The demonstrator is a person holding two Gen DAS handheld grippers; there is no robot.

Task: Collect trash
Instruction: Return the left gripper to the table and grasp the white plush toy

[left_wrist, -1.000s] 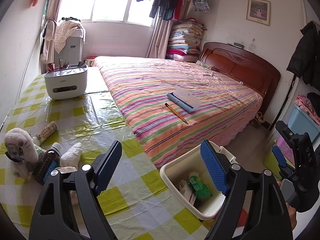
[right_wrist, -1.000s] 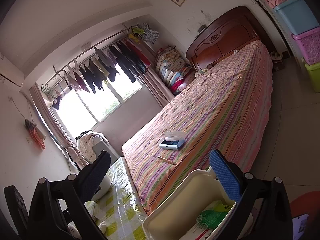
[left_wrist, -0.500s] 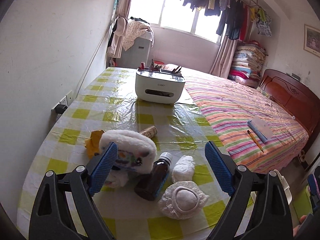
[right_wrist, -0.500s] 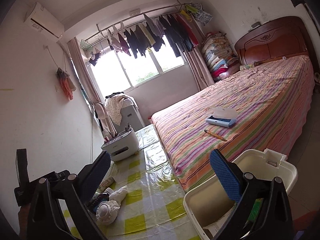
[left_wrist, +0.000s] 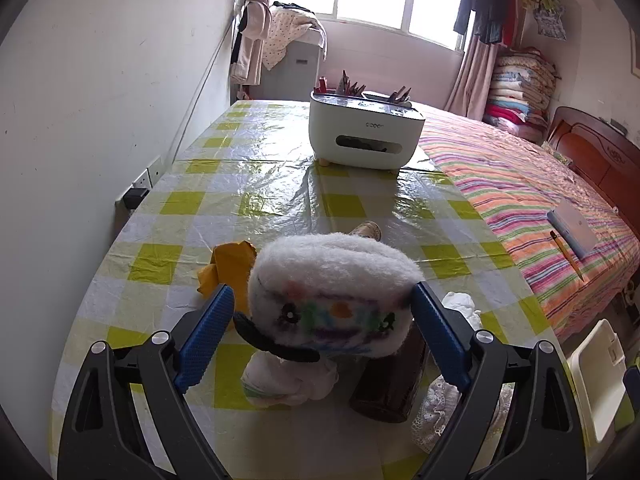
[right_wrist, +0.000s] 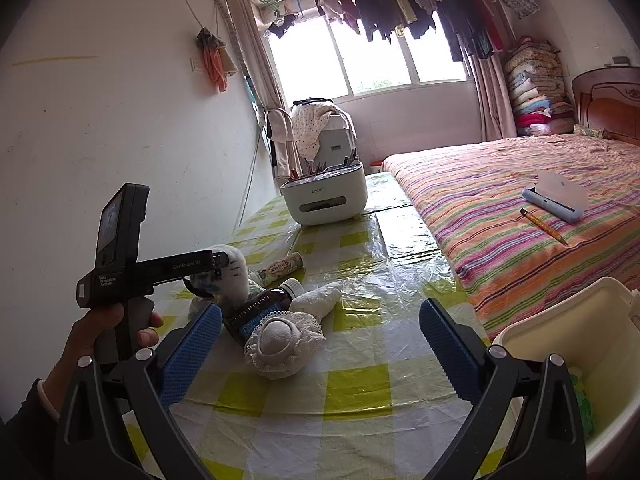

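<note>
On the yellow-check table, my left gripper [left_wrist: 322,336] is open around a fluffy white plush toy [left_wrist: 332,292]. The left pad stands clear of it and the right pad is at its edge. Beside the toy lie crumpled yellow paper [left_wrist: 230,268], a white tissue wad [left_wrist: 288,380], a brown bottle [left_wrist: 392,380] and a lacy white pad [right_wrist: 280,340]. My right gripper [right_wrist: 320,352] is open and empty, above the table's near part, short of the lacy pad. The white bin [right_wrist: 560,340] with green trash inside stands at the right.
A white organiser box [left_wrist: 366,136] with pens stands farther back on the table. A small tube [right_wrist: 280,268] and another tissue [right_wrist: 320,296] lie near the bottle. The striped bed [right_wrist: 520,200] with a pencil case and pencil runs along the table's right. The wall is close on the left.
Both views swung from the bin and bed to the table. My left gripper came down and forward until the plush toy stood between its fingers. The right gripper rolled level.
</note>
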